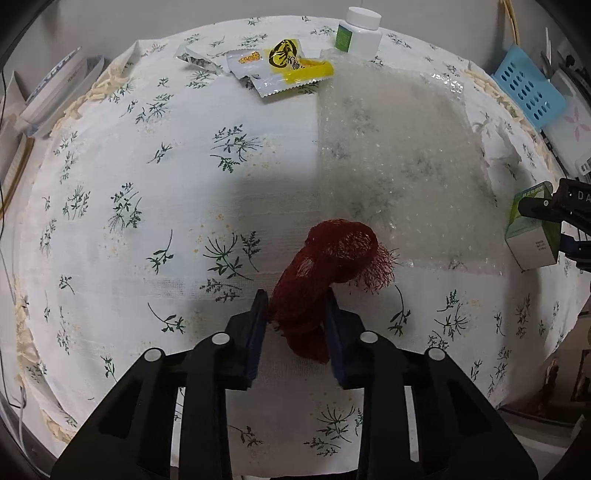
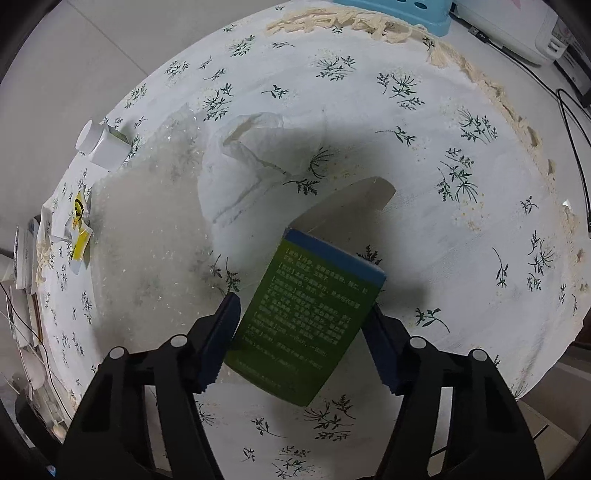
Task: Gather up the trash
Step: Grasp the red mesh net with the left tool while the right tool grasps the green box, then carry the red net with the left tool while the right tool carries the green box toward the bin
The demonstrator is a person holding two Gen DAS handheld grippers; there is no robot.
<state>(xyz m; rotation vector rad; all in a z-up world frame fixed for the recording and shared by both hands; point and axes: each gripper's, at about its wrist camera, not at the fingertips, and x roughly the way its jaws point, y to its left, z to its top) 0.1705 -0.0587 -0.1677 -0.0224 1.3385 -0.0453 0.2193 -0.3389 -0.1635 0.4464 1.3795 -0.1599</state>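
- Holding two pieces of trash at once: my left gripper (image 1: 295, 317) has its jaws pinched narrow on the red mesh net (image 1: 325, 273), and my right gripper (image 2: 301, 325) has its jaws set wider, clamped on the flanks of the green carton (image 2: 306, 321).
- The net is limp; its frayed end flops forward past the jaws and hangs over the near edge of the bubble wrap (image 1: 399, 155). I judge it should be lifted clear before moving, so the strands do not drag that sheet.
- The carton sits tilted in my right jaws, its open flap pointing away. Thin card dents easily, so I would keep the squeeze steady, not harder.
- No bin shows in either view, so I cannot tell where these go.
- Left on the surface (image 1: 147, 184): the bubble wrap, the snack wrappers (image 1: 280, 66), a crumpled tissue (image 2: 251, 166) and a white bottle (image 1: 360, 31), all well apart from both grippers.
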